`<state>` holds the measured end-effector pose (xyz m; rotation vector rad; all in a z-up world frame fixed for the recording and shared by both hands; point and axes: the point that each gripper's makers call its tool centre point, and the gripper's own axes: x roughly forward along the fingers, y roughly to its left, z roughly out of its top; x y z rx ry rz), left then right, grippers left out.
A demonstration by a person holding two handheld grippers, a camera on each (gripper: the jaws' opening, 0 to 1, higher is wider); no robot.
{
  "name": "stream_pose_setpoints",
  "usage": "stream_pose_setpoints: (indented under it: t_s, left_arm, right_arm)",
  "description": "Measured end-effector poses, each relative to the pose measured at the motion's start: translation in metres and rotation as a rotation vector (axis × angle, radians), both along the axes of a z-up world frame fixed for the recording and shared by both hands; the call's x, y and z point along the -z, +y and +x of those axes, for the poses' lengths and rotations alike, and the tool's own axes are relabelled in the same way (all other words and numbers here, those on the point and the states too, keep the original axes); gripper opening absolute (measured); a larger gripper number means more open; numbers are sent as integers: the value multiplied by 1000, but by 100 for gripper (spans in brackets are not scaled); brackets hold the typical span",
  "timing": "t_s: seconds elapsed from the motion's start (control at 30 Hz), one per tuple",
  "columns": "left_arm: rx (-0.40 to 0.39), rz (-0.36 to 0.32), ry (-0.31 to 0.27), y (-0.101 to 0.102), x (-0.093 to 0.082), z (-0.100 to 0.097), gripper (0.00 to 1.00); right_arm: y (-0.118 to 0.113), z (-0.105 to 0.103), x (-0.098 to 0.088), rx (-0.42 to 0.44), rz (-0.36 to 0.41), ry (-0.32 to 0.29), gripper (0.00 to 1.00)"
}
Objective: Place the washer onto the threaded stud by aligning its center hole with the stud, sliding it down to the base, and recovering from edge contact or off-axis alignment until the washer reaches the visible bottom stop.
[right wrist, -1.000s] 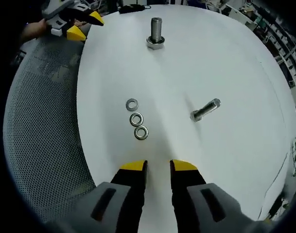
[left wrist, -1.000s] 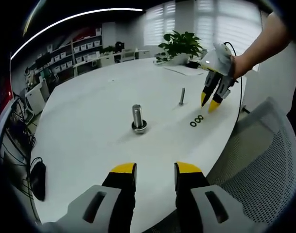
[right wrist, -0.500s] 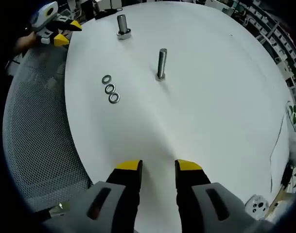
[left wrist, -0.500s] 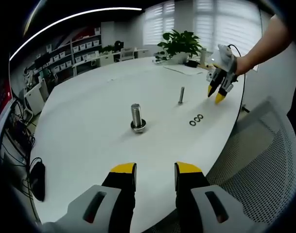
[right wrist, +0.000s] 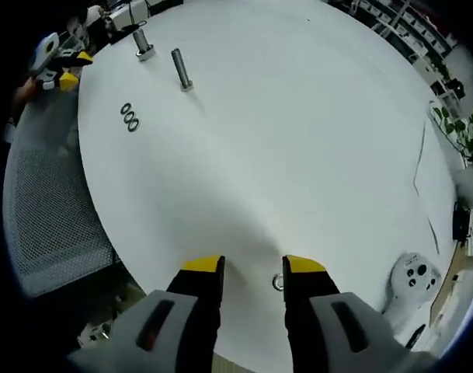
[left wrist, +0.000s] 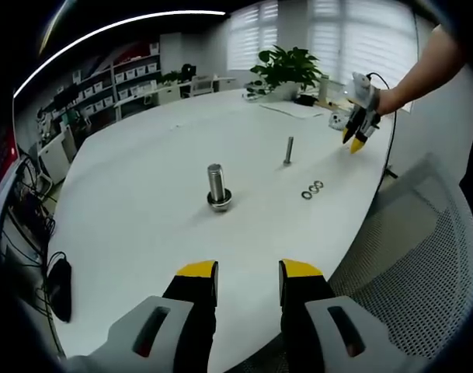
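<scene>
Steel washers (left wrist: 312, 189) lie in a short row near the white table's (left wrist: 143, 194) edge, just beside the thin upright stud (left wrist: 288, 151). The left gripper (left wrist: 248, 270), jaws parted and empty, is the nearer one, with the washers ahead and to its right. The right gripper (right wrist: 254, 266), also parted and empty, sits well back across the table from them, in an office with shelves and a plant (left wrist: 289, 68).

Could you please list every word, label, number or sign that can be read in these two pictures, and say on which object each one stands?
No text can be read in either view.
Shelf bins in the left gripper view: any labels are too small and blurred to read.
Papers on the white table: any print is too small to read.
Thick stud, thin stud, washers: no markings visible.
</scene>
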<state>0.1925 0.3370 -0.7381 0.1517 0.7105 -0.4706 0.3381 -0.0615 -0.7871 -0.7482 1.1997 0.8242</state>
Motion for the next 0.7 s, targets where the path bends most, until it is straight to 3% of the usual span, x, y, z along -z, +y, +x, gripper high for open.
stream_pose_setpoints:
  t_s: [0.27,0.7]
  left_arm:
    - [-1,2,7,0,1,-1,29]
    - [-2,8,18,1,3,-1,29]
  right_arm:
    - [-27,8,-2,80,-17,8,32]
    - [-28,6,7,82,-12,25,26]
